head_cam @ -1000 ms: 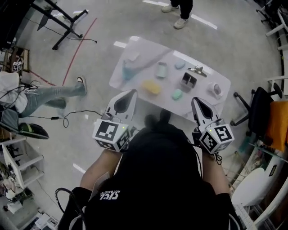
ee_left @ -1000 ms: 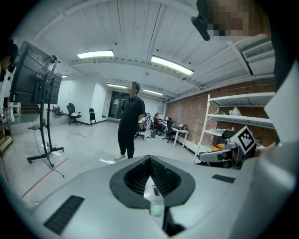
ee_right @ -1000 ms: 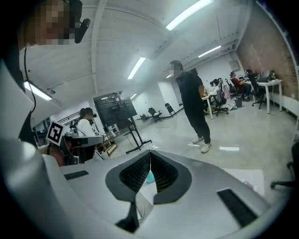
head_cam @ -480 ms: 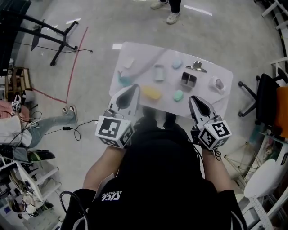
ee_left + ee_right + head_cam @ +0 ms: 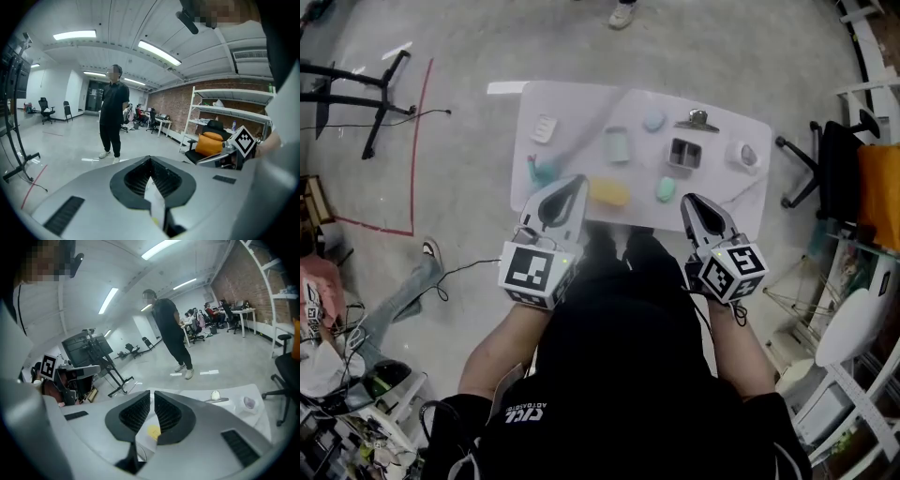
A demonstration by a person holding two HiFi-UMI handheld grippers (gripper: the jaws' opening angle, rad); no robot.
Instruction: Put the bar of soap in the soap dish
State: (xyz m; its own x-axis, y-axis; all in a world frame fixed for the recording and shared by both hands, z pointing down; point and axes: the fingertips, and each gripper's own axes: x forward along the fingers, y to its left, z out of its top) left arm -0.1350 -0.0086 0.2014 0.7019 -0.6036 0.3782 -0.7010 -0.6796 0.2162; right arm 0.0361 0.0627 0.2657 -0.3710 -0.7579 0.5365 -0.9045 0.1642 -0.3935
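Yellow and oval, the bar of soap [image 5: 610, 192] lay flat on the white table [image 5: 581, 105] near its front edge, free of everything else. The left gripper [image 5: 577, 180] hung just beside it, toward the table's left. The right gripper [image 5: 686, 199] was further off to the right, near a small mint-green lump [image 5: 666, 189]. Both grippers had their jaws closed with nothing between the pads, so neither had taken hold of anything.

Behind the soap sat a pale green rectangular tray [image 5: 617, 145], and toward the back left corner a white ridged dish [image 5: 545, 128]. Either could have been the soap dish, and I could not tell which.

The bar looked hard and light, with a smooth, rounded surface. It would probably not give under the pads but could squirt out sideways if pinched near a tapered end. The safest hold seemed to be across its short width at the middle, where the sides ran closest to parallel. That called for jaws opened well wider than the bar and closed gently and squarely.
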